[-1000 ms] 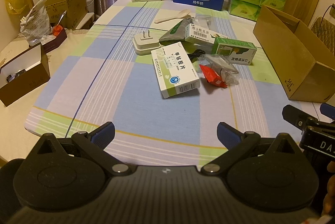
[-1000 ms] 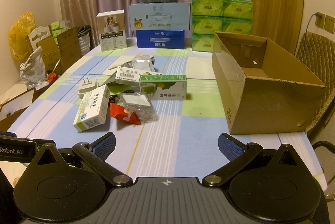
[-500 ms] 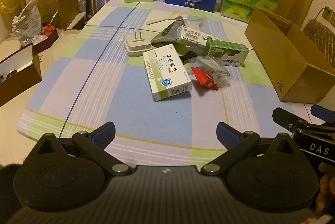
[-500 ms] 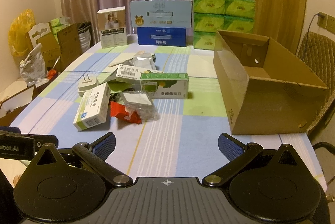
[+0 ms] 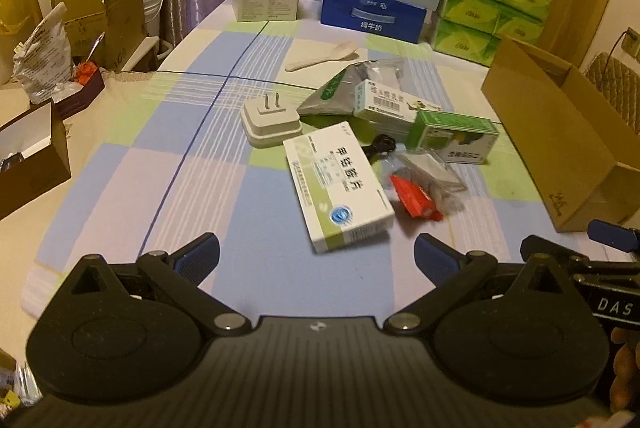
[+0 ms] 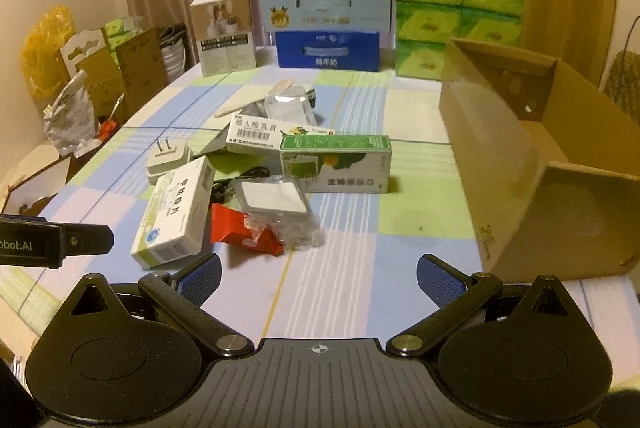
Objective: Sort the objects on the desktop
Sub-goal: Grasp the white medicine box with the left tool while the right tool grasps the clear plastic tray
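Medicine box [image 5: 339, 187] before spread fingers [image 5: 198, 255]

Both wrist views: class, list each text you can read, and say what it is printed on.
"DAS": right gripper's body, left wrist view.
"obot.AI": left gripper's body, cut at the frame edge.
"A": white barcode box, among Chinese characters.
Chinese print on the nearest white medicine box, green carton and blue box: too blurred to quote.

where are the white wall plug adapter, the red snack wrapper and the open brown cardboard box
white wall plug adapter [image 5: 269, 118], left wrist view, top face
red snack wrapper [image 6: 236, 232], right wrist view, middle
open brown cardboard box [image 6: 560, 216], right wrist view, near wall
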Available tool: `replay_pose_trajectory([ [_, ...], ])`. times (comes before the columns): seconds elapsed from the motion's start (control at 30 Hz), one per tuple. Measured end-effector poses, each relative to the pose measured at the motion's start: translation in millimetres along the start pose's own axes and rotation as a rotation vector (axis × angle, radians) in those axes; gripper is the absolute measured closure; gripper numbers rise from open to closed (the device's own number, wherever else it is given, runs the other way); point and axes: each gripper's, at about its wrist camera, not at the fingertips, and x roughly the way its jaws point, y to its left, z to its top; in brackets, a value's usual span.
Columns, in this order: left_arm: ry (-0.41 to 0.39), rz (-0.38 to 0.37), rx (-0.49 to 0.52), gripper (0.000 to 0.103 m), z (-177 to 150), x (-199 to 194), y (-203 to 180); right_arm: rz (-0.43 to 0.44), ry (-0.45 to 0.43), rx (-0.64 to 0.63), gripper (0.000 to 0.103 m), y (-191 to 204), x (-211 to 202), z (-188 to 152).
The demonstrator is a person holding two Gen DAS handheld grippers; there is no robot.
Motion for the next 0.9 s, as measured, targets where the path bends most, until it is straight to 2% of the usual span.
replay_pose_trajectory([
  [0.27,0.032,-0.013,0.037,0.001,21,48,-1,0.056,0.027,0.029,0.003,-15,38,15],
  [0.33,0.044,-0.020,0.041,0.001,25,61,-1,0.084,0.034,0.033,0.010,-17,47,19],
  [0.47,0.059,-0.040,0.046,0.001,30,84,-3,0.112,0.043,0.045,0.013,-20,60,27],
  [0.6,0.085,-0.079,0.031,0.008,34,103,-1,0.133,0.048,0.029,0.014,-16,70,31],
  [0.77,0.102,-0.060,0.049,0.011,34,116,3,0.164,0.054,-0.001,0.014,-10,85,35],
  [0.83,0.113,-0.057,0.062,0.019,34,118,6,0.171,0.055,-0.020,0.014,-7,90,37],
  [0.9,0.111,-0.049,0.091,0.022,33,117,8,0.170,0.060,-0.045,0.014,-3,95,38],
])
